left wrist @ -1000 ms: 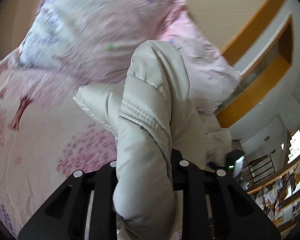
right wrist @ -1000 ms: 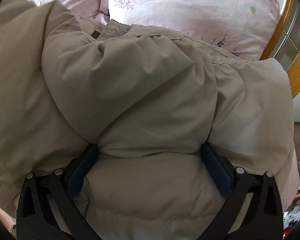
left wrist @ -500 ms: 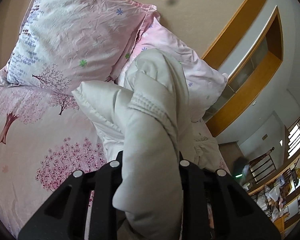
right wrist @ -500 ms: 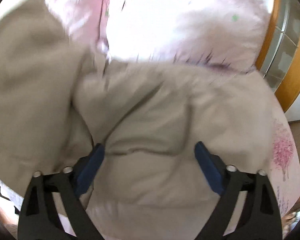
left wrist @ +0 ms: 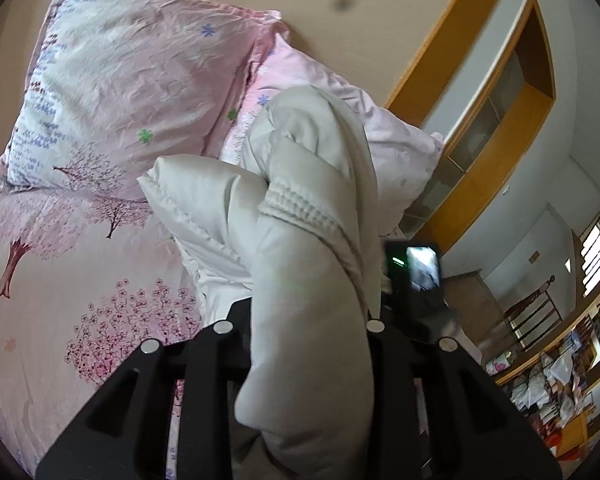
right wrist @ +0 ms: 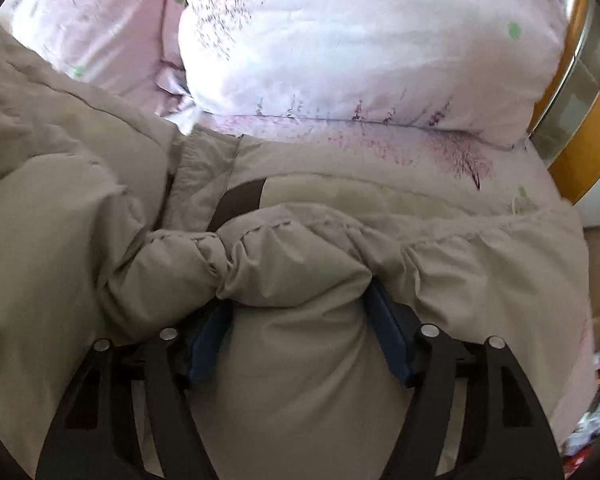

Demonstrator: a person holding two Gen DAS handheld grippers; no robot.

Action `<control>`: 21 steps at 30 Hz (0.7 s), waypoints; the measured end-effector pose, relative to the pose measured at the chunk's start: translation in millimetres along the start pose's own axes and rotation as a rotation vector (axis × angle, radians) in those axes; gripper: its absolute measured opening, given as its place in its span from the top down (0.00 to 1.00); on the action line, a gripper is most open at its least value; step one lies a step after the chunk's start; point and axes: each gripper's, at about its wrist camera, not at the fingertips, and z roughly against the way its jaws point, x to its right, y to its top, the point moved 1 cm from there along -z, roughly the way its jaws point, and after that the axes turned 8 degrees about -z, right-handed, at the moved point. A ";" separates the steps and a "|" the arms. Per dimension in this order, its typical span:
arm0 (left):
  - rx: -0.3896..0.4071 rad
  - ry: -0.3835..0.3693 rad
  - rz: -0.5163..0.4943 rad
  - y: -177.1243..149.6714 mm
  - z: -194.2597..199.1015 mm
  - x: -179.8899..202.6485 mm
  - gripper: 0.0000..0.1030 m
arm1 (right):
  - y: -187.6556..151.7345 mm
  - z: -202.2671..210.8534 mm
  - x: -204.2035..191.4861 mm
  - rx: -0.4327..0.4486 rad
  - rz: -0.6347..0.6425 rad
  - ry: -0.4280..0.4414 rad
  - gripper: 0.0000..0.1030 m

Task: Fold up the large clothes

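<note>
A beige padded down jacket [right wrist: 300,380] (lying on the pink flowered bed sheet [left wrist: 60,280]) was bunched between the closing right gripper [right wrist: 300,320]. Its cuffed sleeve [left wrist: 308,280] was pinched by the slowly opening left gripper [left wrist: 300,320].

The bed [left wrist: 60,320] is wearing a pink sheet printed with blossoming trees. Two pillows are lying at its head, beyond the tools — a patterned pink one [left wrist: 132,92] ahead-left of the left tool, a paler one [right wrist: 360,48] straight ahead of the right tool. A beige padded jacket [right wrist: 80,220] is spreading over the sheet just before the right tool, reaching toward the pillows.
</note>
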 end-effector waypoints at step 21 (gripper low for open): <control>0.003 -0.012 -0.122 3.3 -31.7 80.6 0.67 | -61.1 84.0 158.4 0.201 -0.289 0.191 0.11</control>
